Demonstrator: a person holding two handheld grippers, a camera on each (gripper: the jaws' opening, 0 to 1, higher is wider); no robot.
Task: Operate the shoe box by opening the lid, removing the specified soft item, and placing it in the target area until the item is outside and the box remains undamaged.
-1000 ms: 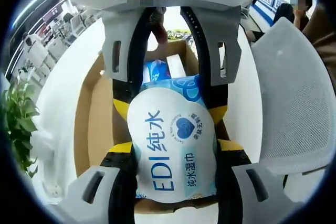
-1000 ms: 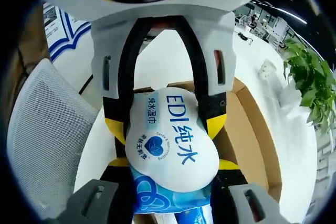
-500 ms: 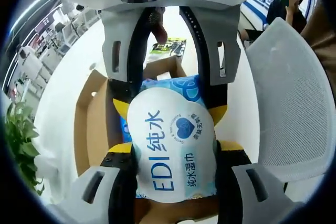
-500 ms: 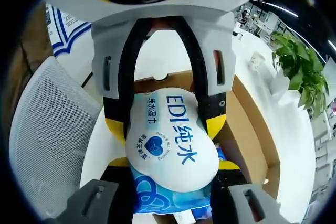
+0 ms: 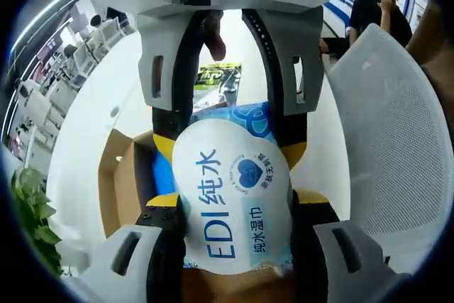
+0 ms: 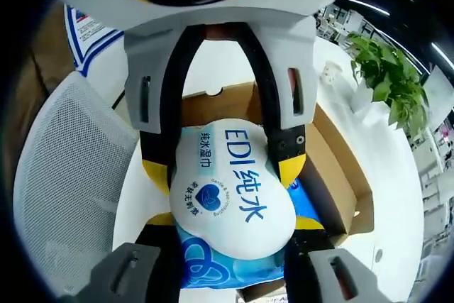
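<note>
Tool pair both clamped on same soft item: left tool (image 5: 234, 168) closed on near end of wet-wipes pack (image 5: 234, 207), right tool (image 6: 225, 175) closed on opposite end of same pack (image 6: 228, 189). Pack held up between the two, above open cardboard shoe box (image 6: 333, 175), clear of its walls by the look of it. More blue packaging visible down in box under the pack. White surface (image 5: 92, 118) around box, green plant (image 6: 386, 76) at edge, mesh chair (image 5: 397, 140) beside. Step in hand, judged: carry pack sideways out over bare surface, then set down. Keep both grips even, no twisting or pulling apart, soft pack could tear or slip. Keep pack high enough to miss box wall; avoid nudging box. Release only once pack rests on surface.
</note>
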